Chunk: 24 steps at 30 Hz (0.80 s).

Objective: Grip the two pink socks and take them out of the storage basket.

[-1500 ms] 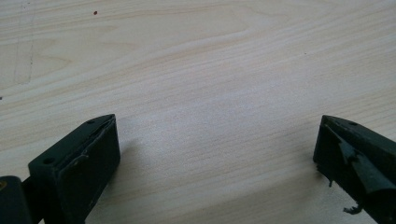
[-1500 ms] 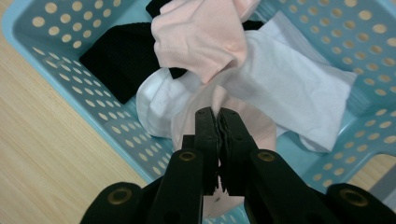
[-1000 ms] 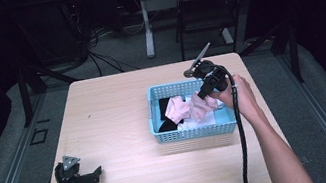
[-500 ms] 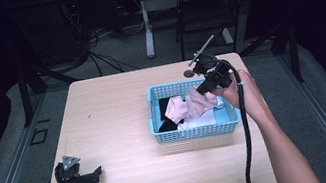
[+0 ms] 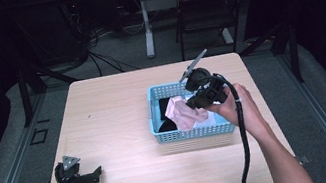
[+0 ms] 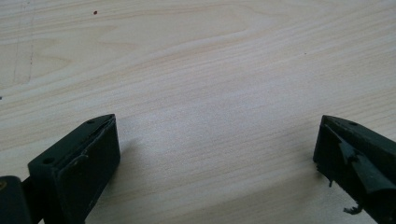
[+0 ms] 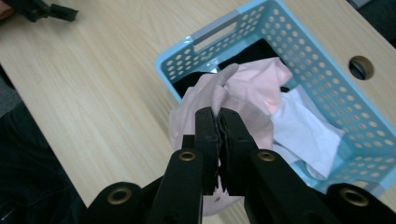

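Right gripper view: right gripper [image 7: 219,122], jaws pinched on the pink cloth [image 7: 243,93], lifts it above the blue basket [image 7: 322,70] (left gripper [image 5: 95,173] rests open on the table [image 5: 113,110]); next, carry it clear of the rim

basket [image 5: 193,132] right of table [image 5: 113,110] centre | cloths [image 5: 182,113] in it, perhaps three | left gripper [image 5: 95,174] near-left corner

floor: grey carpet [image 5: 110,62] | rear: black chair [image 5: 200,11], cables [image 5: 90,38] | room: dark
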{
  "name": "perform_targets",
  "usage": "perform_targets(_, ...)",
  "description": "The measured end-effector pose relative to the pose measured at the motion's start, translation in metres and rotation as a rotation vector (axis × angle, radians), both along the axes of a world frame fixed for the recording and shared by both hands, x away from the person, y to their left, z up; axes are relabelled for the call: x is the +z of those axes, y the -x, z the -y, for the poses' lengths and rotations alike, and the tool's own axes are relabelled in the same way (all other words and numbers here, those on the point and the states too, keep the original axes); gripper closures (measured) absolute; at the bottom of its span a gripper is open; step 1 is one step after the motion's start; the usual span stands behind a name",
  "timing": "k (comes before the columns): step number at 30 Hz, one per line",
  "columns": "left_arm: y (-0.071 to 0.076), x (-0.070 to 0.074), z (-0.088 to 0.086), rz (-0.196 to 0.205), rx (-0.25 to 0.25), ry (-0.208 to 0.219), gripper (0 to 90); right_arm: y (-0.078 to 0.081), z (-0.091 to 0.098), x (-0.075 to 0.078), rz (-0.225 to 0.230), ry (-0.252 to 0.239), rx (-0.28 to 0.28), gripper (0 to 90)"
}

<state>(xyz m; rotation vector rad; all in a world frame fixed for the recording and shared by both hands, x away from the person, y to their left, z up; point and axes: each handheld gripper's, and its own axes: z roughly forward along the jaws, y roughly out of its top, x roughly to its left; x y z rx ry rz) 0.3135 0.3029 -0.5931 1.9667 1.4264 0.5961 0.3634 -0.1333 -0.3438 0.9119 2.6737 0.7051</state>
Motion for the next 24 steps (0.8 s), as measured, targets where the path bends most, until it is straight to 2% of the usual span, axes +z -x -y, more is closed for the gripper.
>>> perform_targets(5, 0.0, 0.0, 0.0, 0.001, 0.001, 0.001, 0.5, 0.009, -0.007, -0.009, -0.012, -0.023, 0.043, 87.2)
perform_targets(9, 0.0, 0.0, 0.0, 0.0, 0.001, 0.001, 0.5, 0.016, -0.015, -0.023, -0.052, -0.053, 0.093, 87.2)
perform_targets(14, 0.0, 0.0, 0.0, 0.0, 0.001, 0.001, 0.5, 0.024, -0.026, -0.044, -0.094, -0.054, 0.141, 87.1)
perform_targets(15, 0.0, 0.0, 0.0, 0.0, 0.0, 0.001, 0.5, 0.024, -0.026, -0.044, -0.094, -0.054, 0.141, 87.1)
perform_targets(16, 0.0, 0.0, 0.0, -0.002, -0.001, -0.001, 0.5, 0.028, -0.031, -0.055, -0.111, -0.062, 0.158, 87.1)
perform_targets(19, 0.0, 0.0, 0.0, 0.0, 0.0, 0.001, 0.5, 0.031, -0.036, -0.066, -0.129, -0.059, 0.174, 87.0)
perform_targets(24, 0.0, 0.0, 0.0, -0.001, 0.0, 0.001, 0.5, 0.032, -0.043, -0.092, -0.175, -0.066, 0.193, 87.0)
